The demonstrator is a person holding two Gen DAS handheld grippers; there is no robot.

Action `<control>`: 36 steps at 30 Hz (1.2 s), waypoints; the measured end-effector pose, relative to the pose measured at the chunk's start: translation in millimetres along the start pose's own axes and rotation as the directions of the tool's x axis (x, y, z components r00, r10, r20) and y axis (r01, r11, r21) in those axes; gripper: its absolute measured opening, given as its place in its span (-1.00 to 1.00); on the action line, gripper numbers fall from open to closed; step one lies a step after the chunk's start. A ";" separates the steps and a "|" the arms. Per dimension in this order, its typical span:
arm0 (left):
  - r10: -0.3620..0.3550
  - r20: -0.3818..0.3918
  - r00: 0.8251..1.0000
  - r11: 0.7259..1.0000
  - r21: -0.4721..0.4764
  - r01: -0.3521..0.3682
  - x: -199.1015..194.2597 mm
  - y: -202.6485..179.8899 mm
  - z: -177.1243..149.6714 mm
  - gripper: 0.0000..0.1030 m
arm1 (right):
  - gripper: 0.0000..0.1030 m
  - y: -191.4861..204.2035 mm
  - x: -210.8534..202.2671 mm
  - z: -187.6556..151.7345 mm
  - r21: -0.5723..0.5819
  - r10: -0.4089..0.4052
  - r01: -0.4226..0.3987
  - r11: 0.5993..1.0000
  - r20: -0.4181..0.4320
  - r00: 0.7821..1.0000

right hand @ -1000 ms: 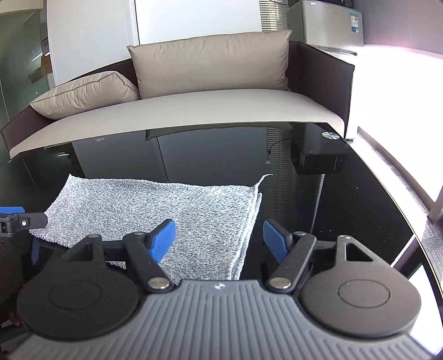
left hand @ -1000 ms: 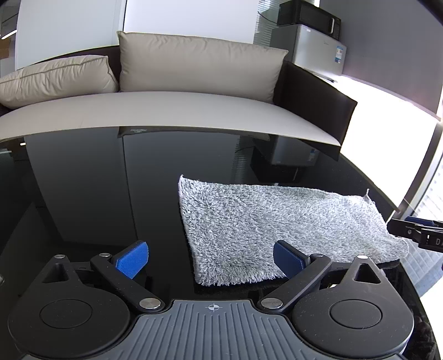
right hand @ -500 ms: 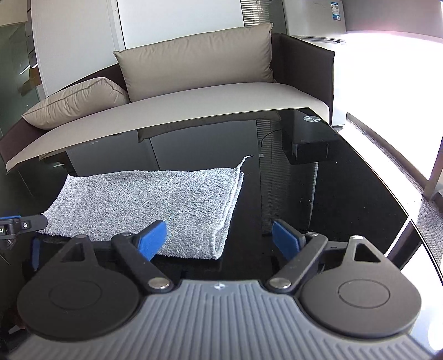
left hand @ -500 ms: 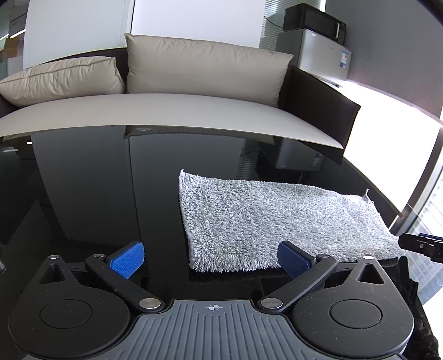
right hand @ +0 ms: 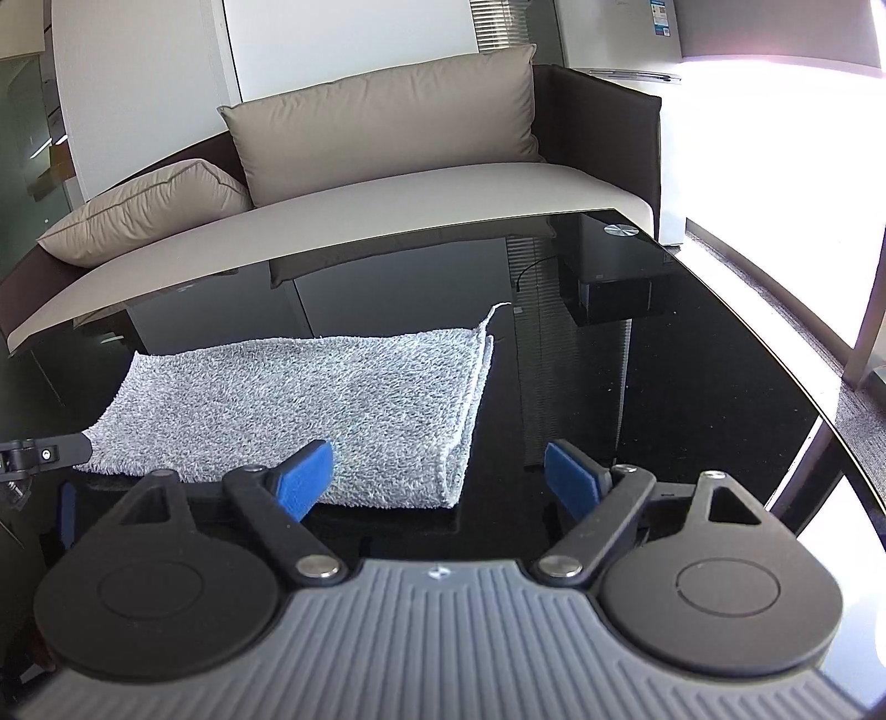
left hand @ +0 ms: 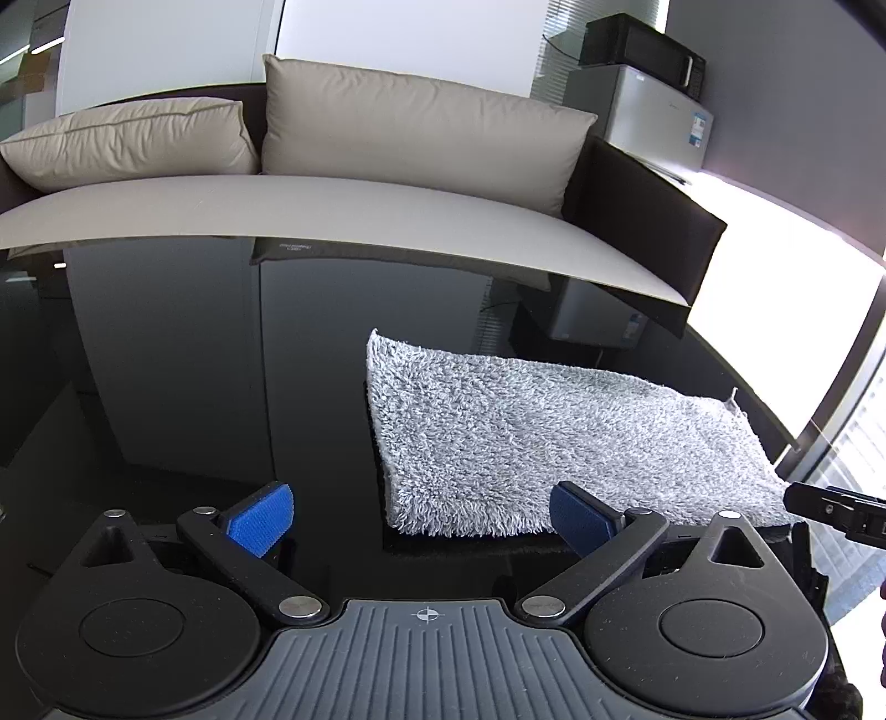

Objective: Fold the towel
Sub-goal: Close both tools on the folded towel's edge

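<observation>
A grey fluffy towel lies folded flat on the glossy black table. Its doubled edge shows along its right side in the right wrist view, towel. My left gripper is open, held back from the towel's near left corner, with nothing between its blue pads. My right gripper is open too, just short of the towel's near right corner, its left pad overlapping the towel's front edge in the view. Each gripper's tip shows at the edge of the other's view.
A sofa with beige cushions runs behind the table. A small fridge with a microwave on top stands at the back right. A black box shows under the table's far right corner. Bright windows lie to the right.
Both grippers have drawn back toward the near table edge, away from the towel. The towel lies still and both stay open.
</observation>
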State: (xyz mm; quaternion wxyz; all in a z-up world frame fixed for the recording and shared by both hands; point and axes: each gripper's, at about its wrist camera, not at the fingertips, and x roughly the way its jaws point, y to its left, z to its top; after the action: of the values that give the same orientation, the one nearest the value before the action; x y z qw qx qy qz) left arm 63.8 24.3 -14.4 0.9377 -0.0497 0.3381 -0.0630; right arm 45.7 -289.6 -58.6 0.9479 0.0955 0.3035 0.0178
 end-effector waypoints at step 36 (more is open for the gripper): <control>-0.014 -0.013 1.000 1.000 0.011 0.014 3.6 -9.9 4.1 -0.89 | -0.64 -0.9 6.0 0.9 0.005 0.008 -0.007 1.000 -0.059 0.998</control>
State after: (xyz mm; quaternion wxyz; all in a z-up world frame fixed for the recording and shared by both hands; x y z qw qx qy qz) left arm 68.4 14.2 -12.2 0.9352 -0.0464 0.3436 -0.0716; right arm 51.1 -290.1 -61.5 0.9382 0.0985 0.3308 0.0234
